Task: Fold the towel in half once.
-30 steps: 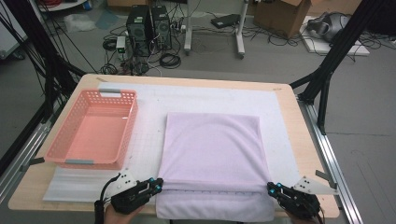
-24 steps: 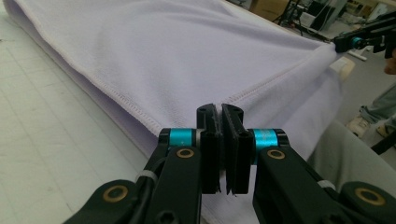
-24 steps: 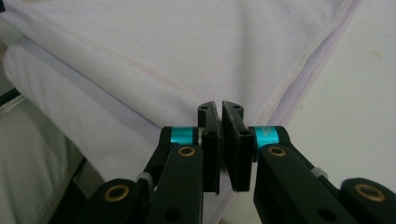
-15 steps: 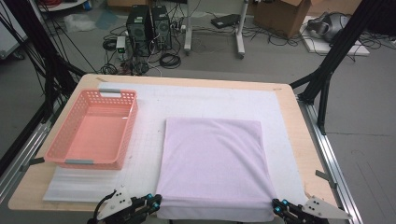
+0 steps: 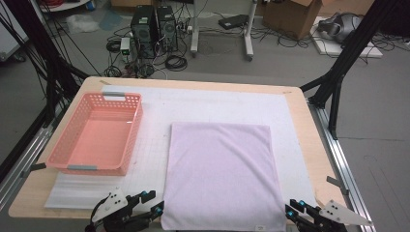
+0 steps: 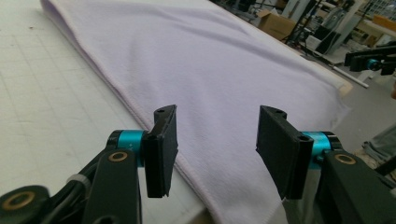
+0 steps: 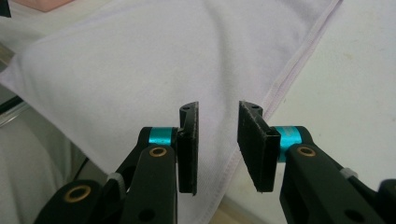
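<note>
Nearest to me, my left tool (image 5: 151,205) sits at the near-left corner of the lilac towel (image 5: 222,174), just beside its edge. In the left gripper view its jaws stand spread apart with nothing pinched; they have just been opening, and the towel's folded edge (image 6: 196,84) lies flat on the mat beyond and below them, no pad pressing on it. My right tool (image 5: 293,210) is at the towel's near-right corner. In the right gripper view its jaws are also parted, by a narrower gap, and have just been opening too; the stitched hem (image 7: 299,60) runs under the gap, but I see no pad clamped on the cloth.

The towel itself lies flat, folded into a rectangle, on the white gridded mat (image 5: 154,145) that covers most of the bench (image 5: 309,125). Its near edge reaches the bench's front edge, and a small label (image 5: 260,226) shows at the near-right corner.

Farther off to the left, well apart from the towel, a salmon-pink plastic basket (image 5: 72,135) rests on the mat.

Beyond the bench, computer towers (image 5: 153,24) and tangled cables (image 5: 174,60) sit on the floor, with a cardboard box (image 5: 295,14) at the far right.
</note>
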{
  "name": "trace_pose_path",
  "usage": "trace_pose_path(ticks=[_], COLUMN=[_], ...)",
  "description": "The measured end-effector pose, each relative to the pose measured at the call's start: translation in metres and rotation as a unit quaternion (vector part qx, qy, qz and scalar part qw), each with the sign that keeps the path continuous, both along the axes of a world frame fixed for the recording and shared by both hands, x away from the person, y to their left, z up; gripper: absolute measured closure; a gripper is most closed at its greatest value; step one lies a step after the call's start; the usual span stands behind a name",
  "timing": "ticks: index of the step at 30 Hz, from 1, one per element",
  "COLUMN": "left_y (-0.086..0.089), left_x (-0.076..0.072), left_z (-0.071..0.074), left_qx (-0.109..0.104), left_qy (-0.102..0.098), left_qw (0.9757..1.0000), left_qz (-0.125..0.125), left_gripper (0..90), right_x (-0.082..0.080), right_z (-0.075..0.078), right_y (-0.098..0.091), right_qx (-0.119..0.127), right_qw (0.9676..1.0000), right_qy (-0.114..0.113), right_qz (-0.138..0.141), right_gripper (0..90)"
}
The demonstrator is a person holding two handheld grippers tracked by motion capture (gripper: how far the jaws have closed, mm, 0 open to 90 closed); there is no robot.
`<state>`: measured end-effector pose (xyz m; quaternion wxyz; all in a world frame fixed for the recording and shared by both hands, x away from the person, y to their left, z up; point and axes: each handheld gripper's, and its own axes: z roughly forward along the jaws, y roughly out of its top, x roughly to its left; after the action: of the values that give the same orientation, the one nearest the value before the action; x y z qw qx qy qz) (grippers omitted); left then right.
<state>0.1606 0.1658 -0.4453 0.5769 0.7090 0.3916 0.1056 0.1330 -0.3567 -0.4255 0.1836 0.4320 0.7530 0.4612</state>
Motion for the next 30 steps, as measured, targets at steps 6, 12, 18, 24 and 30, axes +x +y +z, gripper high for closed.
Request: trace_pose_path(ticks=[6, 12, 18, 24, 30], left_y=[0.000, -0.002, -0.013, -0.024, -0.032], left_x=[0.016, 0.044, 0.080, 0.121, 0.150], left_z=[0.004, 0.005, 0.004, 0.009, 0.009], left_qx=[0.001, 0.012, 0.023, 0.024, 0.031], left_qy=[-0.006, -0.007, 0.005, 0.019, 0.024], left_qw=[0.9999, 0.9996, 0.9993, 0.9993, 0.9991], left_qz=[0.013, 0.023, 0.028, 0.024, 0.019], left_gripper=[49.8, 54.7, 57.5, 58.5, 57.3], right_x=[0.024, 0.047, 0.075, 0.109, 0.148], right_z=[-0.003, -0.002, -0.005, -0.006, -0.008], right_y=[0.005, 0.002, 0.000, 0.000, 0.006], right_qx=[-0.009, 0.002, 0.000, -0.003, -0.017], right_qw=[1.0000, 1.0000, 0.9999, 0.9995, 0.9988], right_qy=[0.002, 0.005, 0.011, 0.024, 0.039], right_qz=[-0.004, -0.007, -0.011, -0.021, -0.023], right_gripper=[70.9, 72.8, 72.6, 72.7, 72.9])
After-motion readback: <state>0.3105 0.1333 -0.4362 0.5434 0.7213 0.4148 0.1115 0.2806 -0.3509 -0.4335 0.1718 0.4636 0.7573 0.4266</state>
